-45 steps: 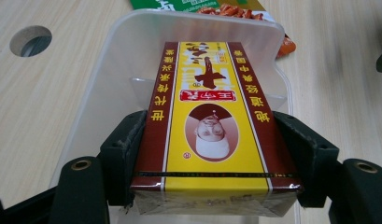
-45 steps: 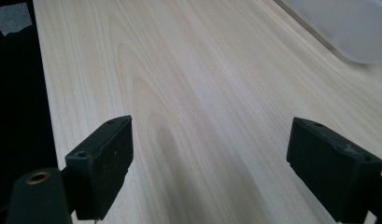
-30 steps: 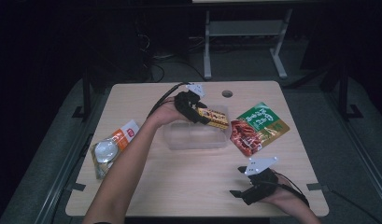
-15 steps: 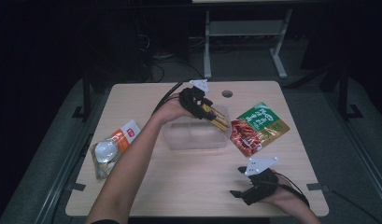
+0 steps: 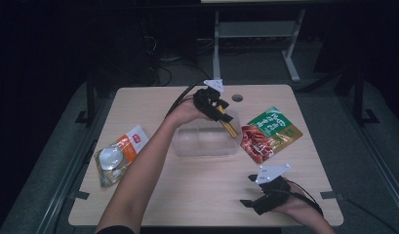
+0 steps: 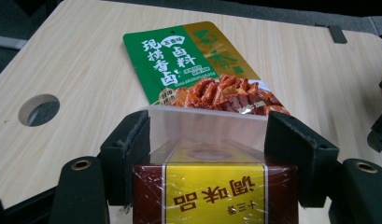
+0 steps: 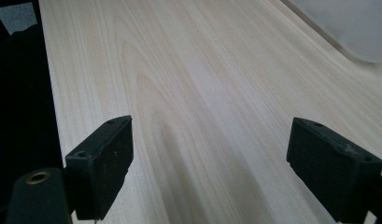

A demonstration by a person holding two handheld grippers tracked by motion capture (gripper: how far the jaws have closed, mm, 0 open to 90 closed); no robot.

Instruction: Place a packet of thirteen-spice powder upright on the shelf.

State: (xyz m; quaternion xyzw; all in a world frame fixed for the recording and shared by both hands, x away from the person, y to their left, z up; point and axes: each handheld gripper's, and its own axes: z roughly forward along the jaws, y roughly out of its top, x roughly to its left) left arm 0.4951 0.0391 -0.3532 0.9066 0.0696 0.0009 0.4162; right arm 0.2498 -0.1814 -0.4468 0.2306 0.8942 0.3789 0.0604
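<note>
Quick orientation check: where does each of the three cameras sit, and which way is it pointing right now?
High view: above the person's side, looking forward and down on the table; both forearms show.
Left gripper view: rides the left gripper, looking along jaws clamped on a brown-and-yellow box over the clear container.
Right gripper view: rides the right gripper, facing bare tabletop, jaws open.
High and left gripper views share the green sauce packet.

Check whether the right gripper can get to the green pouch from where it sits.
Probably yes. The right gripper stands open and empty near the table's front edge, and only bare table lies between it and the green pouch.
</note>
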